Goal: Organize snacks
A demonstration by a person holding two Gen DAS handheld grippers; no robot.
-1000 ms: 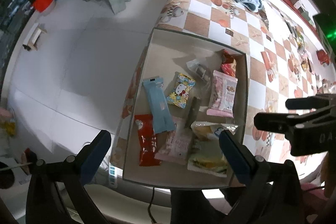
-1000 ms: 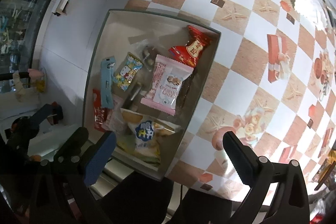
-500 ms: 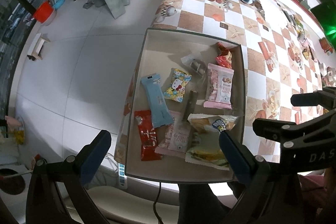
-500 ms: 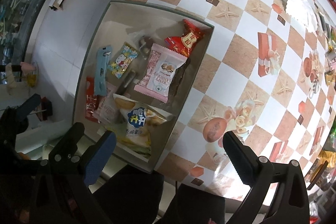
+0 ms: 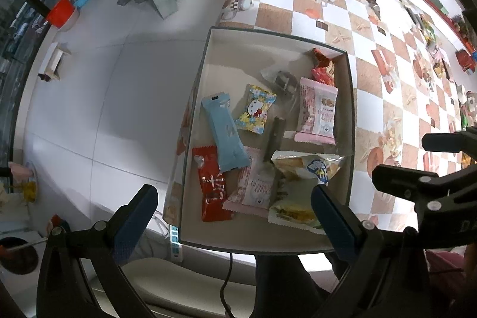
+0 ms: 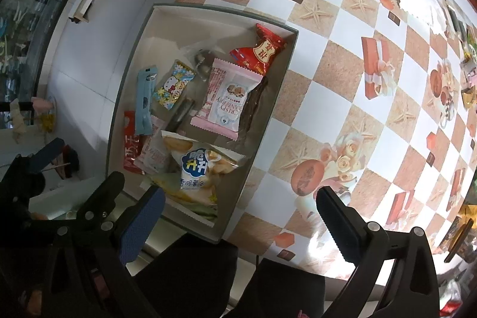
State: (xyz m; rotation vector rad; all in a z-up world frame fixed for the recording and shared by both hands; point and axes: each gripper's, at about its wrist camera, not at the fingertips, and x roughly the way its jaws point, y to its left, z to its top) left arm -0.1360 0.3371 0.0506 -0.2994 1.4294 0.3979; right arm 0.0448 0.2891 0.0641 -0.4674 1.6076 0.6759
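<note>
Holding about ten snack packets, one box point(image 5: 351, 97) sits at the table's point(image 6: 342, 73) edge: two pink point(image 6: 228, 97) ones, one reading "CRISPY", two red, one blue. Both the left gripper point(image 5: 232, 213) and right gripper point(image 6: 240, 216) hover spread wide, empty.

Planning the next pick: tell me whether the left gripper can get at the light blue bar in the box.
Probably yes. The left gripper is open above the box, and the light blue bar lies on top, overlapping the red packet, with nothing covering it.

The snack packets point(image 5: 317, 112) look as glossy plastic foil, the box point(image 5: 277, 37) matt cardboard, the tablecloth point(image 6: 342, 70) smooth and shiny.
</note>
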